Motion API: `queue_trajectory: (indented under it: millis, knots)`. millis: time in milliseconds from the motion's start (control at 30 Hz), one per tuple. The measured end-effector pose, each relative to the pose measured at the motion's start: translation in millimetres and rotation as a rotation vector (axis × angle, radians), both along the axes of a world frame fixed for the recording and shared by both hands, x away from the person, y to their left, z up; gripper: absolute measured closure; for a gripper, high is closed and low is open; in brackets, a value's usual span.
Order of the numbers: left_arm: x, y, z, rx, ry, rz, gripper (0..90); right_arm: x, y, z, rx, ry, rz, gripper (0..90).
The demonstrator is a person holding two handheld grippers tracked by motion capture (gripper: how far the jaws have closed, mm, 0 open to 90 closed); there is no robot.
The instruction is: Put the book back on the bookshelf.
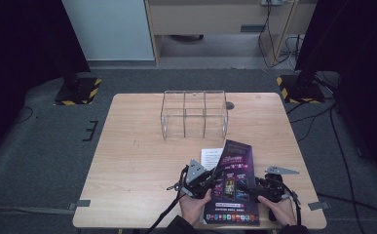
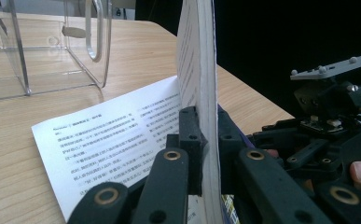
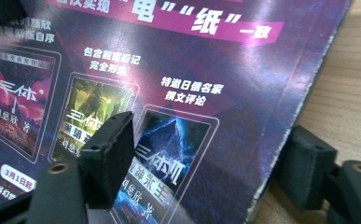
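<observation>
Purple book point(image 1: 233, 183) (glossy cover) tilted near table's front edge.

This looks like a lab or test room set up for recording. A plain wooden table point(image 1: 142, 161) stands on grey carpet point(image 1: 40, 161). Beyond the table's far corners, two stand bases with yellow-black hazard stripes point(image 1: 79, 91) sit beside black curtains point(image 1: 20, 44). Behind the table, cables point(image 1: 273, 39) hang by a wooden cabinet point(image 1: 215, 19).
</observation>
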State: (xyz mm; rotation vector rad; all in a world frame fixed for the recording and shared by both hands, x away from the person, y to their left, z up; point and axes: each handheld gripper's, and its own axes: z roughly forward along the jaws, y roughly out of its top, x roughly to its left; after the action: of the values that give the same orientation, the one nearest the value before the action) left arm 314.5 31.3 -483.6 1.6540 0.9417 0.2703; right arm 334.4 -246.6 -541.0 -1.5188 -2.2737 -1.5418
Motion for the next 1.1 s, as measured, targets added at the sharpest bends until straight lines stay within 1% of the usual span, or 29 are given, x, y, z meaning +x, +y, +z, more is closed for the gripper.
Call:
queue_trajectory:
  millis: [33, 100, 133, 200, 267, 300, 333, 367, 400, 467, 600, 733, 833, 867, 933, 1033, 1100]
  knots:
    - [0.2, 0.4, -0.4, -0.005, 0.003, 0.002, 84.7, 0.0, -0.2, 0.6, 0.007, 0.01, -0.006, 31.9]
    - [0.1, 0.9, -0.9, -0.006, 0.001, 0.006, 84.7, 0.9, -4.1, 1.7, 0.019, 0.031, -0.021, 41.6]
    - [0.0, 1.1, -0.9, -0.005, -0.001, 0.007, 84.7, 1.1, -6.7, 3.5, 0.038, 0.054, -0.038, 46.7]
    - [-0.1, 1.9, -0.7, -0.004, -0.004, 0.01, 84.7, 1.3, -10.2, 5.3, 0.054, 0.059, -0.046, 53.5]
    - [0.2, 2.8, -0.6, -0.001, -0.002, 0.016, 84.7, -0.1, -12.2, 9.7, 0.075, 0.075, -0.052, 62.5]
    - [0.5, 3.3, -0.7, 0.0, -0.002, 0.019, 84.6, -0.6, -13.3, 11.7, 0.088, 0.071, -0.052, 66.9]
    - [0.9, 3.9, -0.9, -0.002, -0.001, 0.022, 84.6, -1.6, -13.9, 14.2, 0.105, 0.082, -0.054, 70.6]
    - [1.3, 4.7, -1.0, 0.002, 0.0, 0.023, 84.6, -1.8, -15.1, 15.0, 0.115, 0.07, -0.049, 72.3]
    - [1.8, 5.1, -1.2, 0.004, 0.001, 0.023, 84.6, -2.8, -14.9, 16.9, 0.122, 0.08, -0.054, 73.0]
    - [2.8, 5.8, -1.7, 0.009, 0.004, 0.026, 84.6, -3.8, -14.6, 18.6, 0.123, 0.08, -0.056, 74.2]
    - [5.1, 8.5, -4.7, 0.027, 0.017, 0.035, 84.4, -4.9, -13.7, 20.6, 0.133, 0.1, -0.067, 76.9]
    - [9.0, 13.3, -9.6, 0.042, 0.036, 0.05, 82.9, -7.0, -13.6, 25.0, 0.155, 0.091, -0.075, 80.9]
    - [12.2, 18.2, -13.4, 0.052, 0.058, 0.055, 79.2, -8.2, -14.4, 29.9, 0.183, 0.085, -0.088, 83.9]
    - [13.2, 19.8, -14.5, 0.059, 0.064, 0.051, 78.0, -8.4, -14.2, 31.1, 0.188, 0.078, -0.088, 84.3]
    - [14.6, 22.6, -16.4, 0.065, 0.075, 0.054, 75.6, -8.9, -13.3, 33.3, 0.19, 0.077, -0.086, 84.5]
    - [18.1, 28.2, -18.2, 0.09, 0.09, 0.053, 66.2, -9.6, -12.0, 38.1, 0.197, 0.056, -0.079, 84.6]
    - [19.5, 31.9, -18.0, 0.09, 0.098, 0.047, 61.2, -10.4, -11.8, 43.2, 0.203, 0.036, -0.073, 84.7]
